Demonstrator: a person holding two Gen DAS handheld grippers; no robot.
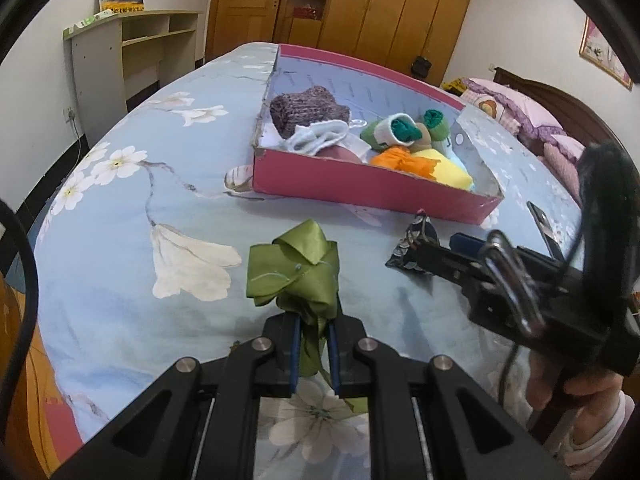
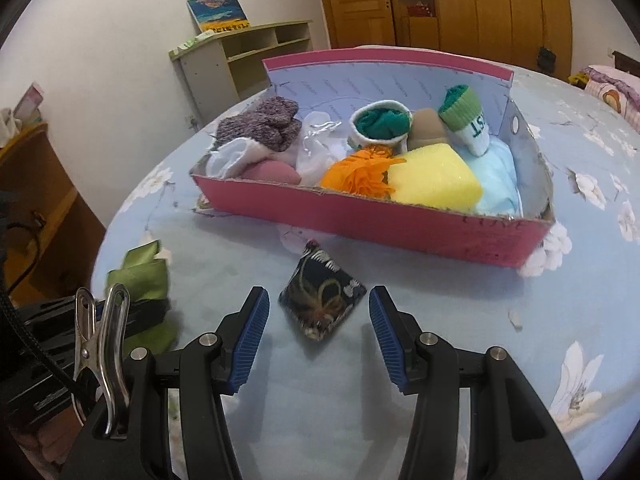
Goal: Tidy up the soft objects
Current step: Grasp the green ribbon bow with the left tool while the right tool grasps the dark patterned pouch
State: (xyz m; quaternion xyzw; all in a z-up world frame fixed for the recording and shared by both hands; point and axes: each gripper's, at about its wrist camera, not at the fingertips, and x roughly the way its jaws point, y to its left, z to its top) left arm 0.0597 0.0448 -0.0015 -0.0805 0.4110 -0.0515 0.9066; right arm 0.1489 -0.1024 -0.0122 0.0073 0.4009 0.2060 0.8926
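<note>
My left gripper (image 1: 314,326) is shut on a green satin ribbon bow (image 1: 294,272), held just above the bed; the bow also shows in the right wrist view (image 2: 140,272). My right gripper (image 2: 318,312) is open, its blue pads on either side of a small dark patterned beanbag (image 2: 322,300) that lies on the bed; the beanbag also shows in the left wrist view (image 1: 408,246). Beyond both stands a pink cardboard box (image 2: 400,228) holding knitted socks, rolled socks, a yellow sponge (image 2: 434,180), an orange pom-pom and white cloths.
The bed has a light blue flowered sheet (image 1: 160,200). Pillows (image 1: 520,112) lie at the far right. A shelf unit (image 2: 248,56) stands by the wall, and a wooden cabinet (image 2: 36,200) at the left.
</note>
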